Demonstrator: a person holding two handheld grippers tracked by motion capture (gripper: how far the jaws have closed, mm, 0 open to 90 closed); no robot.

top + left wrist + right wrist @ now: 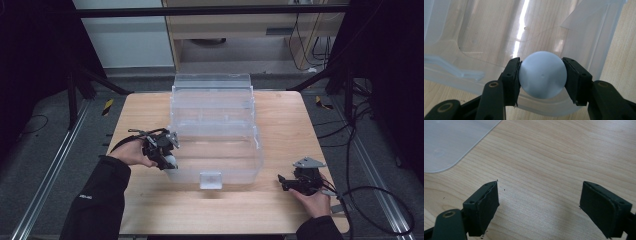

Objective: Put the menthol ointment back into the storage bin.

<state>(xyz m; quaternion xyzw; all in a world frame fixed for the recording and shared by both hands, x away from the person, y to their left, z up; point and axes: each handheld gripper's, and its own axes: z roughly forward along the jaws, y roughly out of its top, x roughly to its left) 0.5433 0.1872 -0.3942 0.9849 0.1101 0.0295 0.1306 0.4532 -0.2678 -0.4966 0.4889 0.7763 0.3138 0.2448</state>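
A clear plastic storage box [215, 127] with its lid raised at the back stands in the middle of the wooden table [150, 200]. My left gripper [167, 156] is at the box's front left corner, shut on a pale blue ball [542, 74], which sits between the jaws just over the box's rim [544, 106]. My right gripper [283, 181] rests low on the table at the front right, open with nothing between its fingers [482, 207], well apart from the box corner [446, 145].
A latch tab [210, 179] sticks out at the box's front middle. Black frame bars and cables lie around the table, with cables on the floor [370, 195] to the right. Bare wood lies in front of the box.
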